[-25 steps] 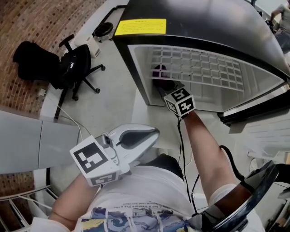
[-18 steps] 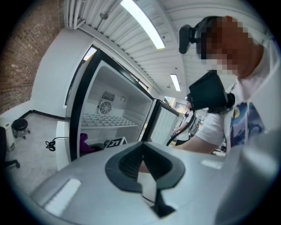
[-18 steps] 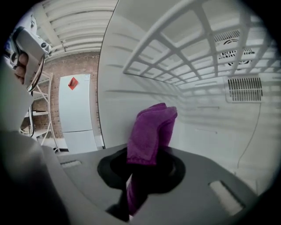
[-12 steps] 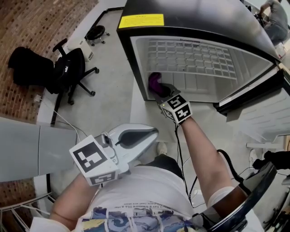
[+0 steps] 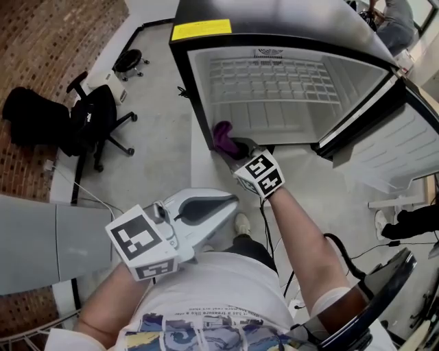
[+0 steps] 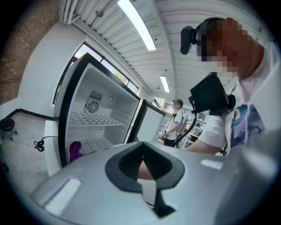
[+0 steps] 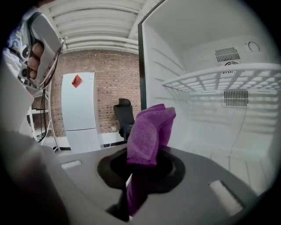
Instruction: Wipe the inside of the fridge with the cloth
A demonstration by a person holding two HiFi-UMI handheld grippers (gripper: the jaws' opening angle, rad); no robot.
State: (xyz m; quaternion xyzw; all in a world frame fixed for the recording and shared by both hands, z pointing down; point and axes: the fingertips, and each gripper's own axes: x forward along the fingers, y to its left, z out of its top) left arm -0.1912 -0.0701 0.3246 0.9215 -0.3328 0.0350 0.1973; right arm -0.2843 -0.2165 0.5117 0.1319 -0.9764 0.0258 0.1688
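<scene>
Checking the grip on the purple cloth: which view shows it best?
The right gripper view: the purple cloth fills the centre, pinched in the right gripper. The head view shows it small, at the lower left of the fridge; the left gripper view, a distant patch.

Cloth (image 5: 223,137) at fridge (image 5: 288,17) mouth (low); office chair (image 5: 92,116) left.

the yellow label (image 5: 202,29) on the fridge (image 5: 288,17) is too small to read.
</scene>
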